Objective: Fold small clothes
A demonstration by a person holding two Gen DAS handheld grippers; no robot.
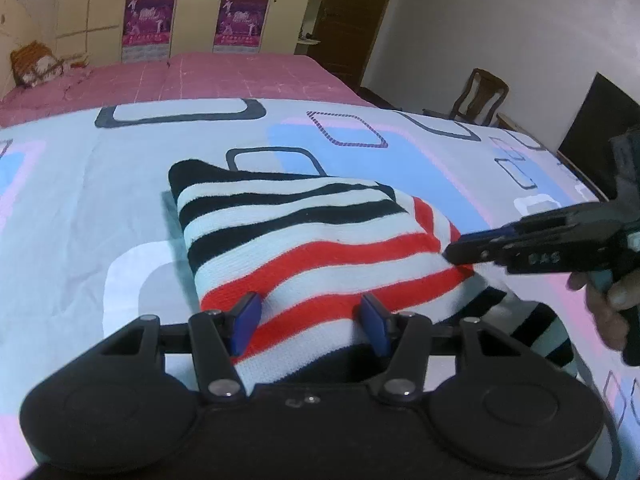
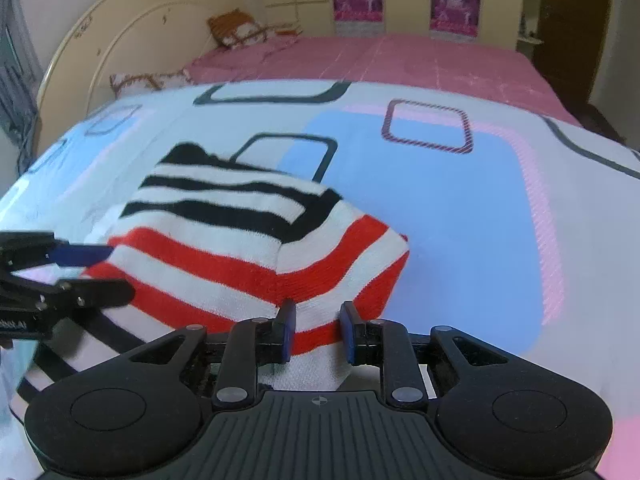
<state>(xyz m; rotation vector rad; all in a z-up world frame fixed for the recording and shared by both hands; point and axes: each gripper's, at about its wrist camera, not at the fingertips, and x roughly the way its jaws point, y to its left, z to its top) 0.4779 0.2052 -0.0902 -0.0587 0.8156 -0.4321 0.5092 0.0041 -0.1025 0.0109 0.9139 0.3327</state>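
Note:
A small knitted garment with black, white and red stripes (image 1: 304, 236) lies partly folded on the patterned bedsheet (image 1: 80, 208); it also shows in the right wrist view (image 2: 224, 248). My left gripper (image 1: 312, 320) is open, its blue pads astride the garment's near red-striped edge. My right gripper (image 2: 316, 332) is open too, its pads either side of the garment's near corner. In the left wrist view the right gripper (image 1: 460, 250) touches the garment's right edge. In the right wrist view the left gripper (image 2: 100, 272) sits at the garment's left side.
A pink bedspread (image 1: 224, 76) covers the far half of the bed, with pillows (image 2: 240, 32) by the curved headboard (image 2: 120, 40). A wardrobe with posters (image 1: 236, 20) stands behind. A wooden chair (image 1: 480, 96) and a dark screen (image 1: 600, 124) stand at the right.

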